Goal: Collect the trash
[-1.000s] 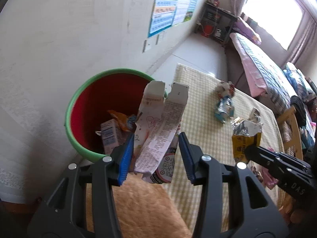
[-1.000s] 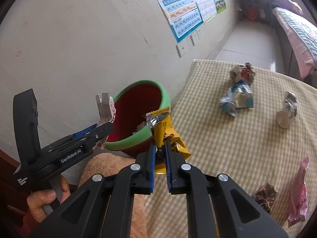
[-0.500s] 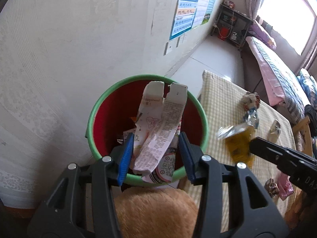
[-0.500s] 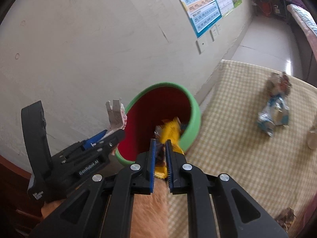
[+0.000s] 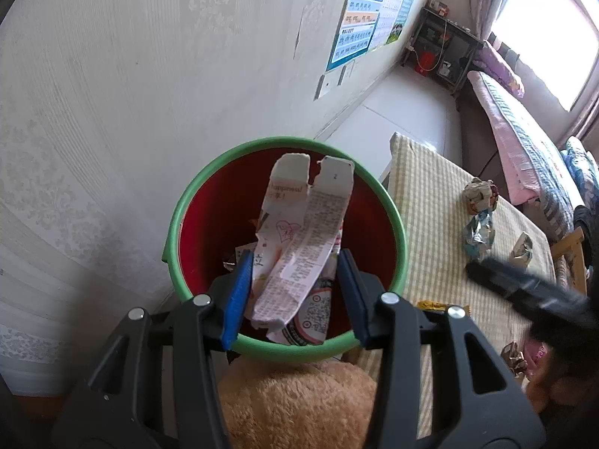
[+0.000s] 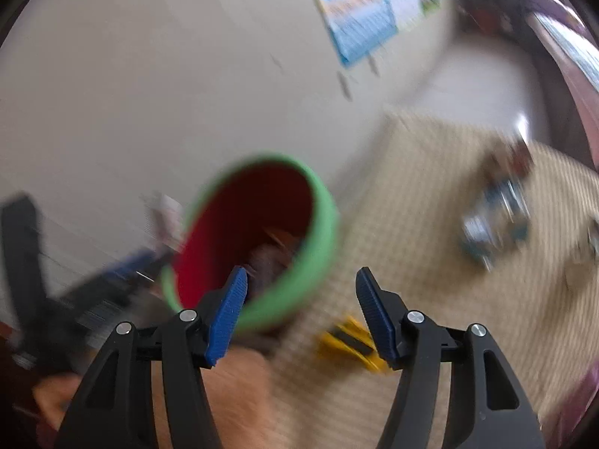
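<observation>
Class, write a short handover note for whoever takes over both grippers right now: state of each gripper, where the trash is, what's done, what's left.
Left gripper: shut on a flattened carton, held over the red bin.
Right gripper: jaws opening, nothing between them; the yellow wrapper lies on the checked tablecloth beside the bin, apparently missed.
Done: some trash lies in the bin.
Left: drop the carton, retrieve the yellow wrapper, collect the crumpled wrappers further along the table.

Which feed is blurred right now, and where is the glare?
Right wrist view: heavy motion blur smears the green-rimmed red bucket and the yellow snack wrapper; only the right gripper, jaws opening, stays sharp. Left wrist view: sharp, with the window blown out white at top right.
</observation>
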### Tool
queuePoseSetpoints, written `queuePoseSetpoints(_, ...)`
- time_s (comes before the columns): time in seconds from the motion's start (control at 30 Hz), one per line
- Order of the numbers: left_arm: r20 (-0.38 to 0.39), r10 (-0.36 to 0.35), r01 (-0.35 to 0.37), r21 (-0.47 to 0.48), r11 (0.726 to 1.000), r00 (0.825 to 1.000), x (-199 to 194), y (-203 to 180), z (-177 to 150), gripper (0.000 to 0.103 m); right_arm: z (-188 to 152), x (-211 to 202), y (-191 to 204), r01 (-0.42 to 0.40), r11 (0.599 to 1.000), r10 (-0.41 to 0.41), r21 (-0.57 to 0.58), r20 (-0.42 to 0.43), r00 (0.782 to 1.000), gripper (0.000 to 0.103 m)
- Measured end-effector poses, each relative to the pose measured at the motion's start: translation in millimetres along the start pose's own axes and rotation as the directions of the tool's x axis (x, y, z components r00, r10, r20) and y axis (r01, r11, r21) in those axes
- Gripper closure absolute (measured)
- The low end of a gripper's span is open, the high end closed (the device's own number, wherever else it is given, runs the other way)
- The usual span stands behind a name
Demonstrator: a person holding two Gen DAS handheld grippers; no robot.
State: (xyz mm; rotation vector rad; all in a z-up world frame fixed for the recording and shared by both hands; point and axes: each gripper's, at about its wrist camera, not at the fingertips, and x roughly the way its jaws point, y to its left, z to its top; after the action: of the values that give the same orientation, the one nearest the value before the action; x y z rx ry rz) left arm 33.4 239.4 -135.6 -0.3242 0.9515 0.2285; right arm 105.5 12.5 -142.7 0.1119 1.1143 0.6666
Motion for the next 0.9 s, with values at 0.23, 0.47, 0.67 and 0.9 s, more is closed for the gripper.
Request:
queuePoseSetpoints(0.23, -0.013, -0.028, 0.027, -0.009, 1.0, 1.0, -1.6, -7.0, -9.8, 0.06, -32.3, 35.4, -32.7, 0.047, 0.996, -0.037, 0.082, -0.117, 0.992, 0.044)
queuePoseSetpoints(0.47, -0.036, -0.029, 0.028, -0.017, 0.999, 0.999, 2.0, -5.4, -15.2, 0.06, -37.5, 35.7, -28.1, -0.004, 0.997, 0.013, 0.072, -0.131, 0.991, 0.065)
queuePoseSetpoints(0.67, -0.035, -0.023, 0.022, -0.023, 0.999, 0.999, 3.3, -0.3, -15.4, 0.06, -35.6, 8.4, -28.0, -0.051, 0.993, 0.059, 0.107, -0.072, 0.996, 0.066)
queuePoseSetpoints(0.9, -0.035, 0.007, -0.008, -0.033, 0.999, 0.999, 8.6, 6.6, -8.9, 0.06, 19.6, -15.9, 9.8, -0.202, 0.974, 0.199, 0.101, 0.036, 0.979, 0.065)
